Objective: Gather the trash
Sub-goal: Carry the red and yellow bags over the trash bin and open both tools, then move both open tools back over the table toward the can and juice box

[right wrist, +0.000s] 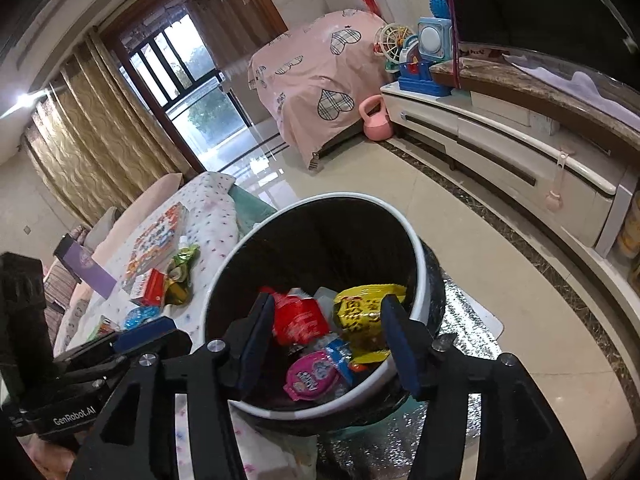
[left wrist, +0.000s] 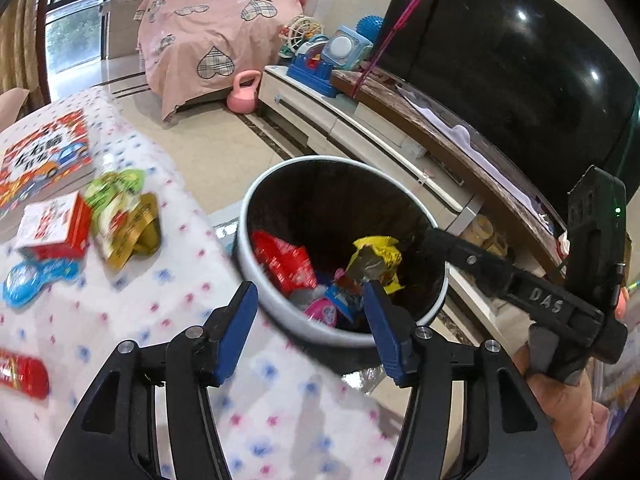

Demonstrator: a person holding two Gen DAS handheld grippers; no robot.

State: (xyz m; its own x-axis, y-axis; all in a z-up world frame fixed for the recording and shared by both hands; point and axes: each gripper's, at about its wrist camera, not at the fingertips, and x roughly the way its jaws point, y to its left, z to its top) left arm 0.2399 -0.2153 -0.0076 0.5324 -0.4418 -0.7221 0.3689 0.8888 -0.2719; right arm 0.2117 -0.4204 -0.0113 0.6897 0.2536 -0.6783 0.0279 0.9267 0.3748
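Both tools hang over the round black trash bin with the white rim [right wrist: 418, 248], fingers spread apart and empty. The right gripper [right wrist: 326, 340] sits directly above the red and yellow wrappers [right wrist: 362, 312] lying inside; the left gripper [left wrist: 310, 328] straddles the near rim. The drop looks done, so the next pickup waits on the dotted white tablecloth [left wrist: 168, 312]: the green-and-gold snack pouch [left wrist: 120, 216] and small red box [left wrist: 56, 228]. Swing left above the rim, clear of the other tool. The table edge touches the bin; open floor lies beyond.
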